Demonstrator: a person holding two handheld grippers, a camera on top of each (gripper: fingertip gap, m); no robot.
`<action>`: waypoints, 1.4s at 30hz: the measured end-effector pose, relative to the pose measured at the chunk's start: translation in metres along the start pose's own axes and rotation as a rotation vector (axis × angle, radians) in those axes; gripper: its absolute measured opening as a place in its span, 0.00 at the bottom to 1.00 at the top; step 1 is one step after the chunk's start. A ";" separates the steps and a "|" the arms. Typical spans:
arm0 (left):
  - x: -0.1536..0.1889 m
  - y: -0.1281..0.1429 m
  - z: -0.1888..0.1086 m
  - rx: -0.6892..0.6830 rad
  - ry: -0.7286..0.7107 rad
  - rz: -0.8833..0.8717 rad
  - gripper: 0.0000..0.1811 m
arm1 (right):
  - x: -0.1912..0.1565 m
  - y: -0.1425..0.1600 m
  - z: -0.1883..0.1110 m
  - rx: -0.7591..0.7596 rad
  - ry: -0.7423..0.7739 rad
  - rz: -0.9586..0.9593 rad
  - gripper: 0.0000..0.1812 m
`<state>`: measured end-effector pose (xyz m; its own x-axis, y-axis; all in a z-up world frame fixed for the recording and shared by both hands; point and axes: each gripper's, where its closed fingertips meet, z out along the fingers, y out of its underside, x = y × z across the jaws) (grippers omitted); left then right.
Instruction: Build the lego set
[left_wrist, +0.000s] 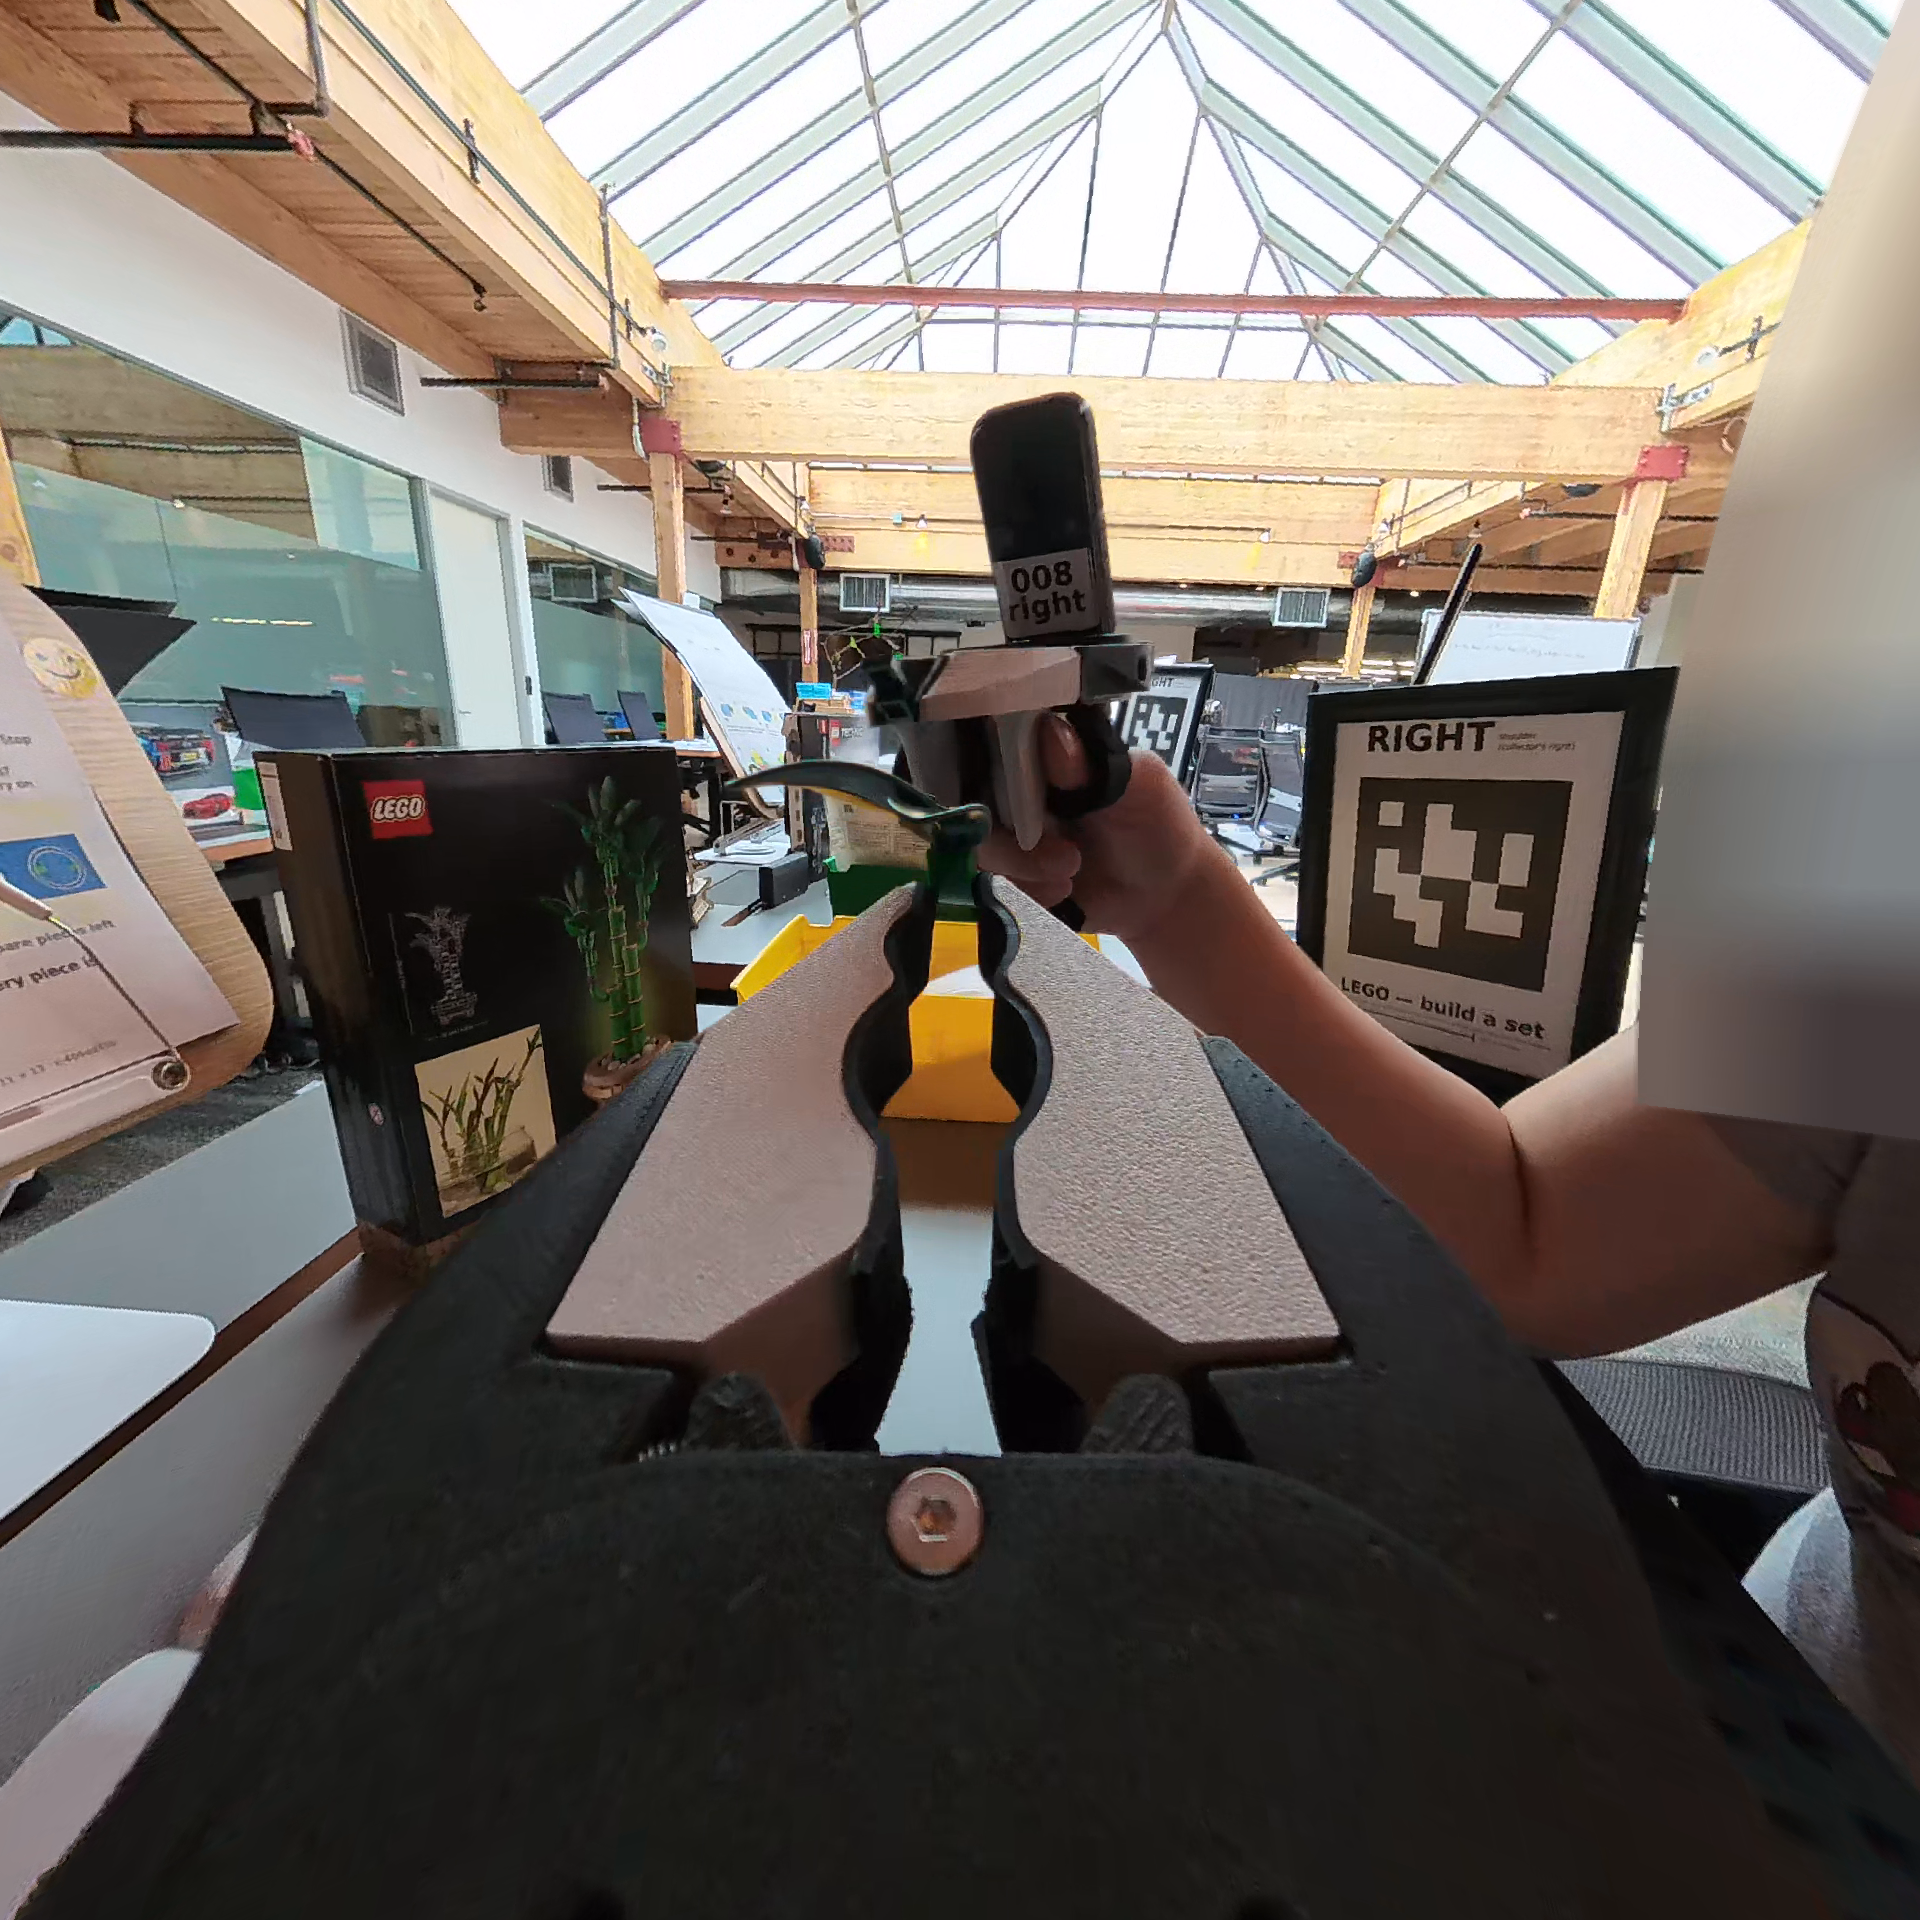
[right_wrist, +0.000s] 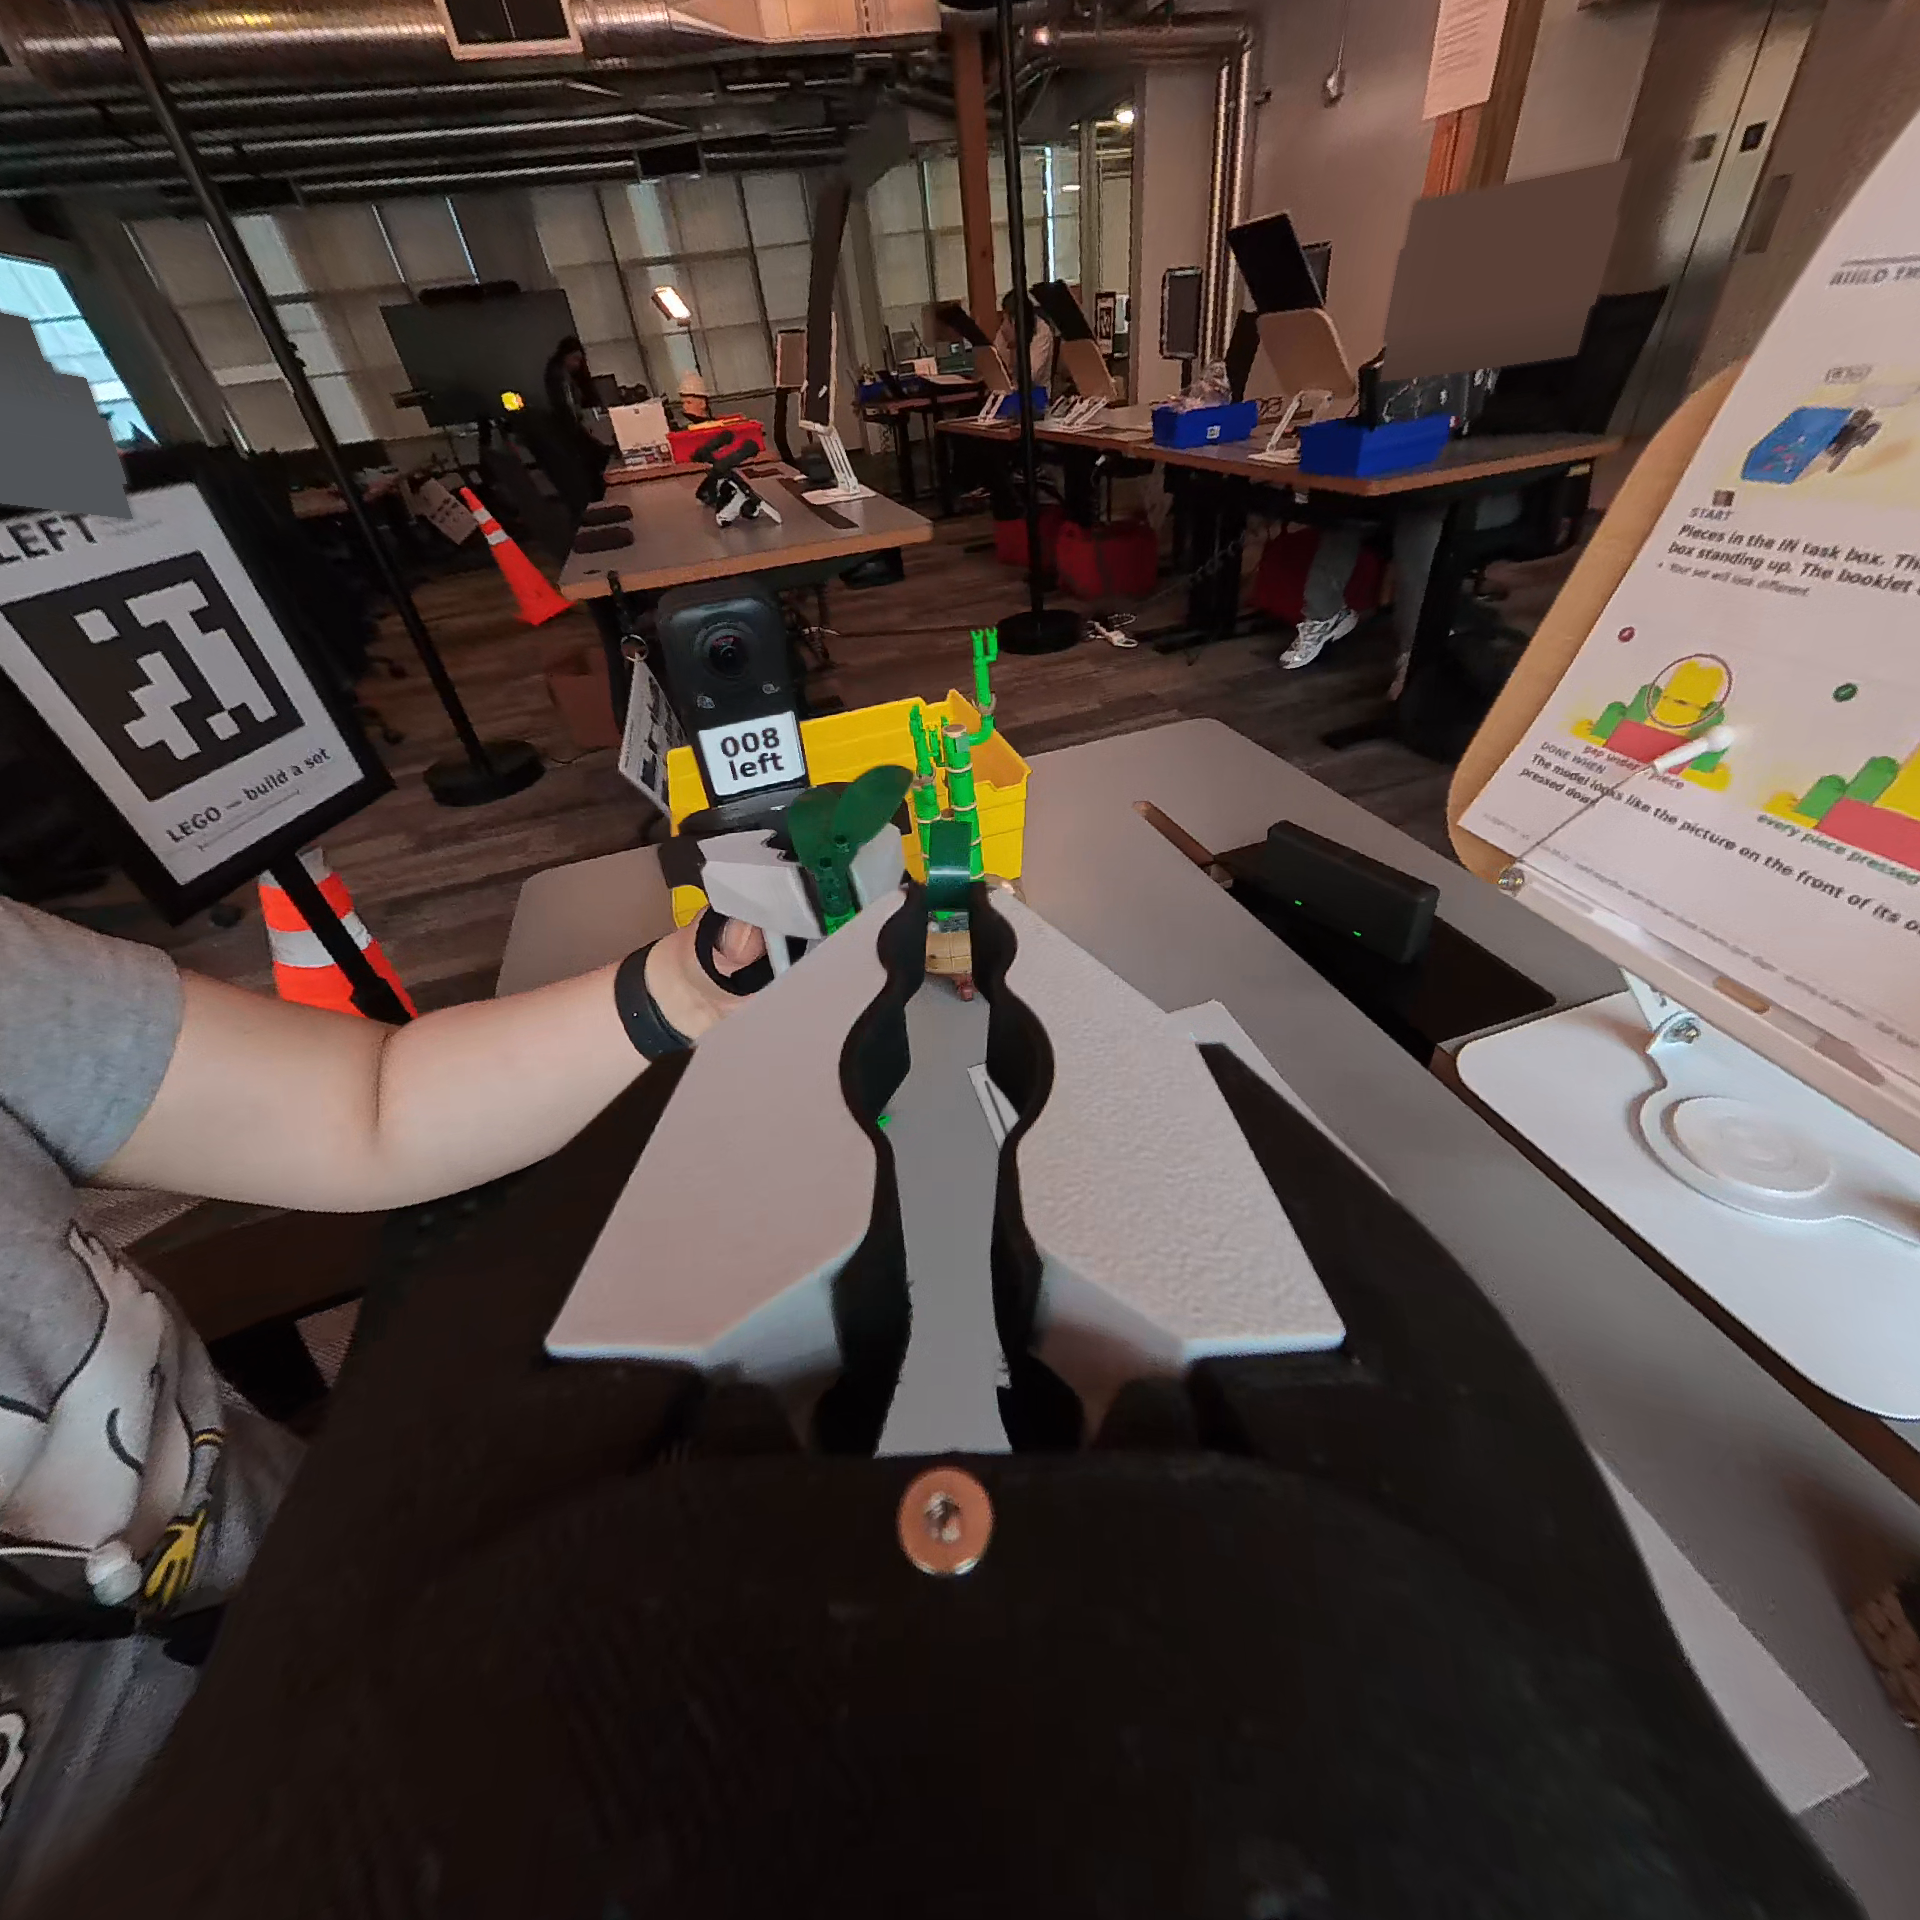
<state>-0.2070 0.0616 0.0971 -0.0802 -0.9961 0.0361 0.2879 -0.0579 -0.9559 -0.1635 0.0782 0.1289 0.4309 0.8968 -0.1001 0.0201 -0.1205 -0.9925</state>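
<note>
My left gripper (left_wrist: 951, 894) is shut on a dark green leaf piece (left_wrist: 831, 784) whose blade curves off to the left. In the right wrist view the left gripper (right_wrist: 831, 883) shows left of centre with dark green leaves (right_wrist: 847, 816) in it. My right gripper (right_wrist: 951, 909) is shut on a dark green piece (right_wrist: 949, 871); a tan part (right_wrist: 948, 951) shows just below it. The right gripper (left_wrist: 997, 758) sits right behind the left fingertips. I cannot tell whether the two held pieces touch. A bright green bamboo model (right_wrist: 940, 774) stands behind.
A yellow bin (left_wrist: 956, 1049) stands behind on the grey table (right_wrist: 1174, 831), and shows in the right wrist view (right_wrist: 1003, 774). The set's box (left_wrist: 468, 987) stands left. Framed marker signs (left_wrist: 1475, 873) (right_wrist: 166, 675), an instruction board (right_wrist: 1714, 675) on a white stand, and a black device (right_wrist: 1340, 883) flank the work area. The tips of one gripper are about 6 cm away from the tips of the other.
</note>
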 end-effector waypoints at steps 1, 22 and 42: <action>0.000 -0.001 0.000 0.003 -0.004 0.004 0.04 | -0.004 -0.002 0.000 0.003 -0.001 -0.019 0.03; 0.011 -0.011 0.001 0.016 0.027 0.018 0.03 | -0.037 0.012 0.027 -0.101 -0.120 -0.079 0.03; 0.007 0.004 0.006 -0.157 0.027 -0.156 0.03 | -0.034 0.029 0.036 -0.165 -0.153 -0.014 0.04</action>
<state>-0.2009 0.0535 0.0947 -0.1383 -0.9737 0.1809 0.1176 -0.1975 -0.9732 -0.2100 0.0591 0.1014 0.2881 0.9515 -0.1084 0.1780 -0.1645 -0.9702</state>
